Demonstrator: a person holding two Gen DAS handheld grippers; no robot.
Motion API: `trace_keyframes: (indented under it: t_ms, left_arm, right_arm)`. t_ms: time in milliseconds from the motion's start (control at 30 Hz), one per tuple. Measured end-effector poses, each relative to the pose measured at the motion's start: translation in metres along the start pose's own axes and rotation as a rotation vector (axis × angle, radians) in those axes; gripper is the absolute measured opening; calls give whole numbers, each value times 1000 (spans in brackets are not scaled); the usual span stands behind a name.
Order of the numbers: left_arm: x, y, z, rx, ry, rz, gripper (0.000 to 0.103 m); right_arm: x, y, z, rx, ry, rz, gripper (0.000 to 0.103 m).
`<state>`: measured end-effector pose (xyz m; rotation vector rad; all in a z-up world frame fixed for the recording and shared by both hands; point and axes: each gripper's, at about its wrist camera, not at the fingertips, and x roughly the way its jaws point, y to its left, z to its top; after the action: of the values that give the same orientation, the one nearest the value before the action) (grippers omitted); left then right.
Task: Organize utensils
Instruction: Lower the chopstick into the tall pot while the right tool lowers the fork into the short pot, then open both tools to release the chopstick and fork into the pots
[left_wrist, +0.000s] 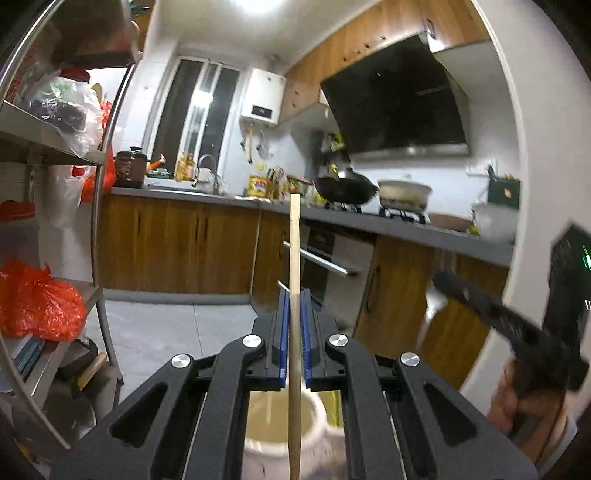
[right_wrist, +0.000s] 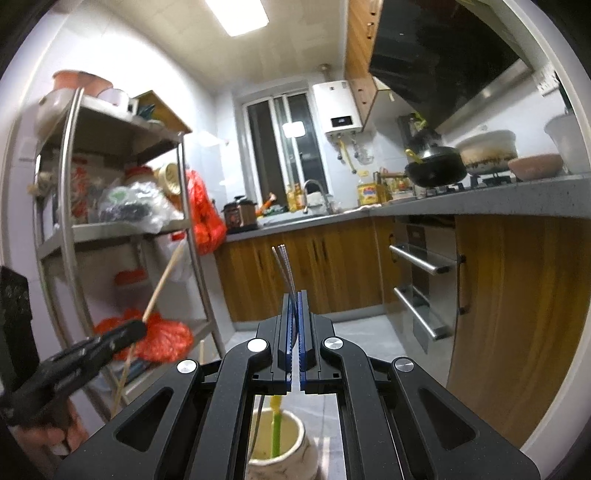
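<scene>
Closest to us, our left gripper (left_wrist: 294, 332) has its blue pads clamped on a wooden chopstick (left_wrist: 294, 258). The stick runs up past the fingertips and down below the jaws toward the cream ceramic holder (left_wrist: 277, 421) that sits under the gripper. Our right gripper (right_wrist: 295, 325) is pinched nearly flat on a pair of thin metal chopsticks (right_wrist: 282, 266), whose ridged ends fan slightly apart above the pads. Below it, in the right wrist view, the same holder (right_wrist: 280, 454) already has a yellow-green utensil (right_wrist: 275, 424) standing in it, with a thin dark rod beside it that we cannot identify.

Each gripper shows at the edge of the other's view, so we judge the two hands to be near each other over the holder.

Further off stand the steel shelf rack (right_wrist: 122, 229) with its red bags, then the grey countertop (right_wrist: 480, 199) with the black wok (right_wrist: 436, 168) on the stove, and the window at the far wall.

Risks from here, as we judge them: the wooden stick is held at one narrow point and could pivot in the pads and miss the holder's mouth, or catch its rim and tip it. The metal pair is slim and smooth, so it may slip or splay if the squeeze eases. With both hands close, the long sticks could knock together while we lower them.
</scene>
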<state>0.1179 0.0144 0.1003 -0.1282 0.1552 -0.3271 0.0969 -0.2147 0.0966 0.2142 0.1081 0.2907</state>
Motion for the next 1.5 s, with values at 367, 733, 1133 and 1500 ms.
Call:
trace_keyframes:
  t_ms: [367, 733, 1133, 1500]
  left_arm:
    - [48, -2, -23, 64, -4, 85, 6]
    - [-1, 7, -54, 77, 79, 106, 6]
    - [6, 11, -62, 93, 120, 120, 23]
    - [-3, 11, -65, 98, 83, 134, 56]
  right_arm:
    - [20, -7, -20, -3, 17, -63, 3]
    - [39, 7, -45, -69, 159, -36, 4]
    - [53, 8, -58, -74, 242, -33, 4]
    - [51, 6, -58, -60, 240, -32, 30]
